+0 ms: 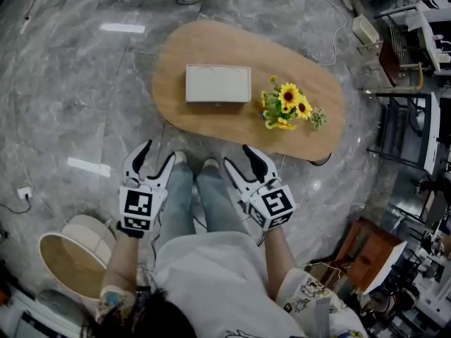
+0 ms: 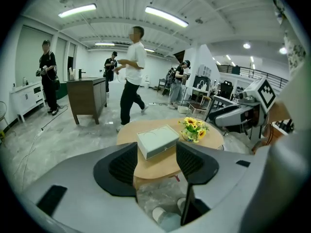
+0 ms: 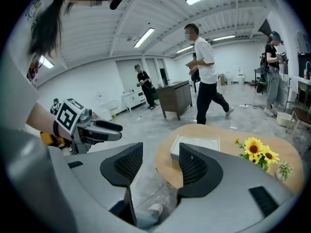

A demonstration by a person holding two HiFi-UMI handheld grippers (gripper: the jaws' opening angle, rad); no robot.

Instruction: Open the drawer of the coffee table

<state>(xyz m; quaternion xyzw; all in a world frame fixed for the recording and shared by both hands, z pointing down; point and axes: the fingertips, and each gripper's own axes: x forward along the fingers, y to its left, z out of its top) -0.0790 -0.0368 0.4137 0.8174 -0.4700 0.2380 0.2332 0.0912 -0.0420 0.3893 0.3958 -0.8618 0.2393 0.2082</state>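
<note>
Well, the left tool (image 1: 158, 153) and right tool (image 1: 238, 157) both gape wide and empty, just short of the worktop (image 1: 204, 122) bearing a box (image 1: 218, 84) and sunflowers (image 1: 285, 104).

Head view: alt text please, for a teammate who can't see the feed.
Seen from above, a person faces an oval wooden coffee table, holding the left tongs and right tongs open and empty, short of its near edge. A white box and sunflowers sit on the tabletop; no drawer shows from this angle.
</note>
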